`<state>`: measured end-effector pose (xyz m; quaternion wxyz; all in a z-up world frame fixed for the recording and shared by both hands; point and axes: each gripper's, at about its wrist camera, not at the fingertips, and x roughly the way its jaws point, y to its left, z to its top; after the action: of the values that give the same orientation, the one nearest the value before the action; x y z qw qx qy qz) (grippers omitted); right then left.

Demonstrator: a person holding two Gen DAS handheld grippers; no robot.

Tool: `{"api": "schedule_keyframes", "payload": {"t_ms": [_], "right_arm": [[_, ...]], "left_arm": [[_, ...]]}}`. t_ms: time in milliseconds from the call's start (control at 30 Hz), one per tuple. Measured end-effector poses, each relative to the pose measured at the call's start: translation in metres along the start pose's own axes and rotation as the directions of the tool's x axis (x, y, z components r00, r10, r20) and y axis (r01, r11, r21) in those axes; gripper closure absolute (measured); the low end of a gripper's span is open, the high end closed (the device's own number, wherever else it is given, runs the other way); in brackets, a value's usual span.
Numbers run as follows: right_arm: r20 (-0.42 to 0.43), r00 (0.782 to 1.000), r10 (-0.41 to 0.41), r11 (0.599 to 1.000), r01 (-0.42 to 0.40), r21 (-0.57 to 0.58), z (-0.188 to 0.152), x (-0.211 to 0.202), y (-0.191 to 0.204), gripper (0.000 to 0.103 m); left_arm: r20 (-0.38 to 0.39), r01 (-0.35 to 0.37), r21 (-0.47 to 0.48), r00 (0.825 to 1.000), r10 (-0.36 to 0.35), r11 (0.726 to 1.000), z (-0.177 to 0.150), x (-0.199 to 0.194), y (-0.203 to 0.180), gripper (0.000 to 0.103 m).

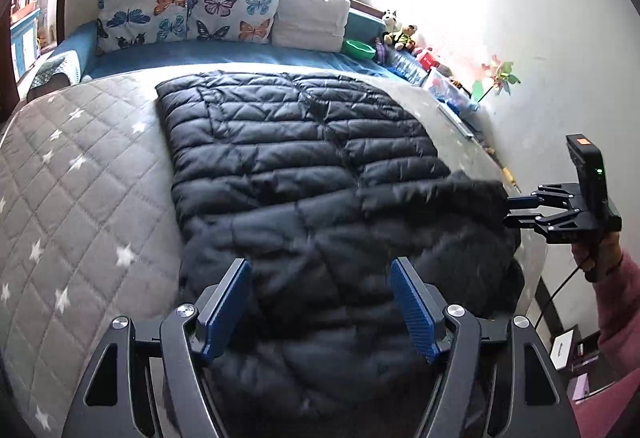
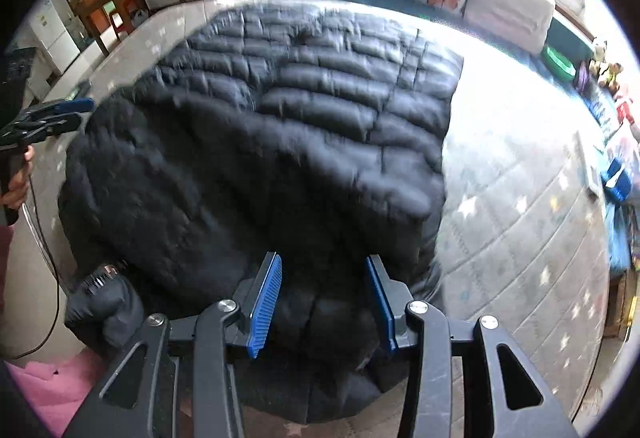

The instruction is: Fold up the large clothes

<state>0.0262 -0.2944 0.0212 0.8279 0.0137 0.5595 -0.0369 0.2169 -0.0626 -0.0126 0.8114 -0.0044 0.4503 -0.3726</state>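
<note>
Resetting between folds: black puffer jacket (image 1: 304,173) flat mid-bed on quilted mattress (image 1: 80,173), left gripper (image 1: 320,302) and right gripper (image 2: 320,302) both released, hovering over near hem; next, regrasp hem, fold toward butterfly pillows (image 1: 188,9).

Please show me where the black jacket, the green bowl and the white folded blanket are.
black jacket (image 1: 304,173): left wrist view, quilted middle.
green bowl (image 1: 359,49): left wrist view, rim.
white folded blanket (image 1: 310,17): left wrist view, front face.
</note>
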Motion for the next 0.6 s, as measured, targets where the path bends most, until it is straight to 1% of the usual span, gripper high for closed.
{"api": "schedule_keyframes", "payload": {"t_ms": [67,100,167,200,233,267,300,367,400,433,500,533,567,600], "right_arm": [[0.032,0.999,-0.003,1.0,0.003,0.005,0.009,-0.004,-0.002,0.056],[0.031,1.0,-0.005,1.0,0.004,0.009,0.012,0.0,-0.003,0.056],[0.002,1.0,-0.022,1.0,0.022,0.021,0.017,0.018,-0.01,0.056],[-0.04,0.999,-0.024,0.999,0.025,0.04,0.015,0.034,-0.016,0.056],[-0.081,0.997,-0.004,0.998,0.009,0.061,0.015,0.051,-0.018,0.055],[-0.098,0.995,0.031,0.996,-0.022,0.086,0.011,0.063,-0.022,0.055],[-0.089,0.994,0.064,0.992,-0.054,0.111,0.006,0.071,-0.027,0.055],[-0.074,0.994,0.082,0.99,-0.072,0.124,0.003,0.07,-0.03,0.055],[-0.074,0.994,0.075,0.99,-0.066,0.121,0.004,0.067,-0.029,0.055],[-0.074,0.995,0.062,0.993,-0.054,0.108,0.003,0.064,-0.027,0.055],[-0.072,0.997,0.008,0.998,-0.004,0.06,0.002,0.053,-0.021,0.054],[-0.064,0.998,-0.016,0.999,0.019,0.048,0.001,0.046,-0.017,0.054],[-0.051,0.998,-0.027,0.999,0.029,0.038,-0.002,0.038,-0.015,0.054],[-0.035,0.999,-0.029,0.999,0.03,0.029,-0.004,0.03,-0.013,0.054]], "left_arm": [[-0.026,-0.005,-0.006,1.0,0.004,1.0,0.008,0.016,0.004,0.027],[-0.045,-0.012,-0.009,0.999,0.012,1.0,0.008,0.024,0.005,0.027],[-0.07,-0.046,0.02,0.996,0.047,0.999,0.006,0.041,0.006,0.027],[-0.072,-0.053,0.033,0.996,0.056,0.998,0.003,0.046,0.005,0.027],[-0.065,-0.052,0.041,0.996,0.055,0.998,0.0,0.048,0.005,0.027],[-0.058,-0.052,0.049,0.997,0.054,0.997,-0.001,0.05,0.005,0.027],[-0.058,-0.055,0.056,0.997,0.058,0.997,-0.001,0.051,0.005,0.027],[-0.068,-0.07,0.053,0.995,0.074,0.996,-0.002,0.049,0.003,0.027],[-0.072,-0.078,0.054,0.994,0.082,0.996,-0.003,0.044,0.001,0.027],[-0.072,-0.082,0.059,0.994,0.086,0.995,-0.003,0.039,-0.002,0.027],[-0.06,-0.06,0.084,0.996,0.065,0.995,-0.011,0.018,-0.013,0.027],[-0.053,-0.045,0.106,0.997,0.051,0.993,-0.019,0.007,-0.021,0.027],[-0.049,-0.042,0.126,0.998,0.048,0.991,-0.024,-0.001,-0.027,0.027],[-0.045,-0.04,0.165,0.998,0.048,0.985,-0.035,-0.012,-0.038,0.027]]}}
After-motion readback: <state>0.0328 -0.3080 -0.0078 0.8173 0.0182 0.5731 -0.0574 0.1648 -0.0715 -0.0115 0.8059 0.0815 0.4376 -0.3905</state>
